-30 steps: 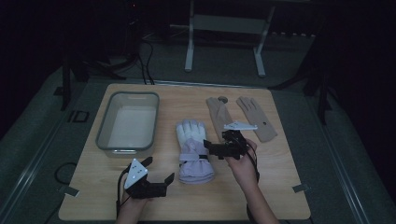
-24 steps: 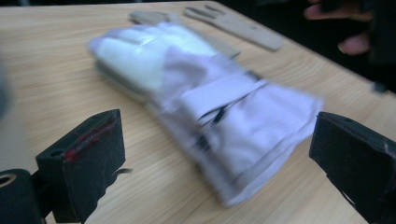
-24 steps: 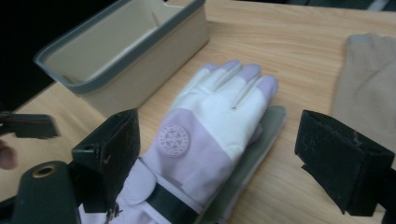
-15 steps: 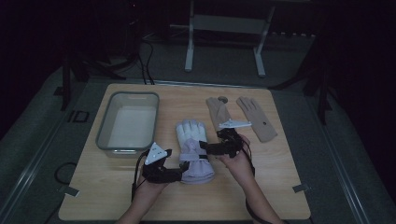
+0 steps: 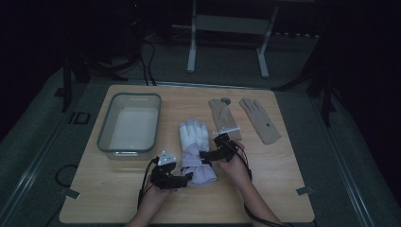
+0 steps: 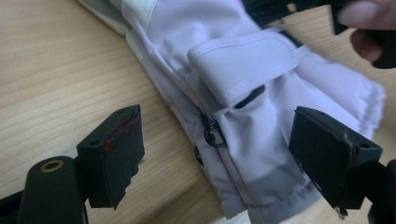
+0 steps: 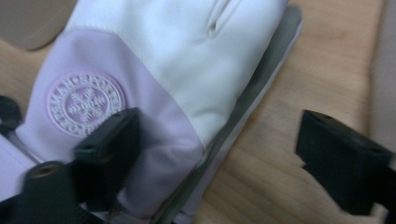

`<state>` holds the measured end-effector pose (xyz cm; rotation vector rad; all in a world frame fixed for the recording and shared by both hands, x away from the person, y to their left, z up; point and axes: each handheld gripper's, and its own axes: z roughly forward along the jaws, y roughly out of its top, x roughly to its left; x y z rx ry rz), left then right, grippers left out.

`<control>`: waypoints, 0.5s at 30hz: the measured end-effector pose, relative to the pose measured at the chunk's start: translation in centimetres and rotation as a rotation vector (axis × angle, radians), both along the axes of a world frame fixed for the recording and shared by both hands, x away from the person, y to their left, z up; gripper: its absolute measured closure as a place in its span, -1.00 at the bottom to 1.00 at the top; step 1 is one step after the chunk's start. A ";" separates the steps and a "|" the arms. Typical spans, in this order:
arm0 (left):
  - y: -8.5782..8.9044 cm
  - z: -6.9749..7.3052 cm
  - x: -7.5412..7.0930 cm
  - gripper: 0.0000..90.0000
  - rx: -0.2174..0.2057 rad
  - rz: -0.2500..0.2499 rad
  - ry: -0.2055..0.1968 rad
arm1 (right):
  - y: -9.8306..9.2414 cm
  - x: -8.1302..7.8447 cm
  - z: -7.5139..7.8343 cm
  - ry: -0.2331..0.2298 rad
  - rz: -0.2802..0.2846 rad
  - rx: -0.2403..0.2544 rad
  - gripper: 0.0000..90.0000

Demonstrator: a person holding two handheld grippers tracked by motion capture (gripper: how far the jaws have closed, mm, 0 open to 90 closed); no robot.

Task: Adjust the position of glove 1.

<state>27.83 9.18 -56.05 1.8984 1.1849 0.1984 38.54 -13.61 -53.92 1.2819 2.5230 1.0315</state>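
A clear plastic tub (image 5: pixel 129 124) sits on the left part of the wooden table (image 5: pixel 283 189), its rim greyish and its pale bottom bare. On the far right of the tabletop lie two tan knit gloves, flat and side by side with a gap between them, fingers pointing away: the left tan glove (image 5: pixel 221 112) and the right tan glove (image 5: pixel 259 120), which has a small dark dot near its cuff. A small round grey disc (image 5: pixel 225 100) rests just beside the left one's fingertips. Beyond the table a pale metal stand (image 5: pixel 227 28) rises from the dark floor, with black cables (image 5: pixel 142 56) trailing nearby.
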 end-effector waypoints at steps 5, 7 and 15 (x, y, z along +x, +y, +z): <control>0.4 -1.0 0.5 -0.59 -0.046 -0.007 0.055 | -0.4 0.4 -0.8 0.087 0.005 0.066 -0.52; 0.5 -1.1 0.7 -0.57 -0.049 -0.020 0.060 | -0.7 0.7 -1.1 0.145 0.041 0.135 -0.17; 0.5 -1.1 0.8 0.07 -0.109 -0.082 0.119 | -0.2 -0.1 -0.6 0.117 0.062 0.122 0.51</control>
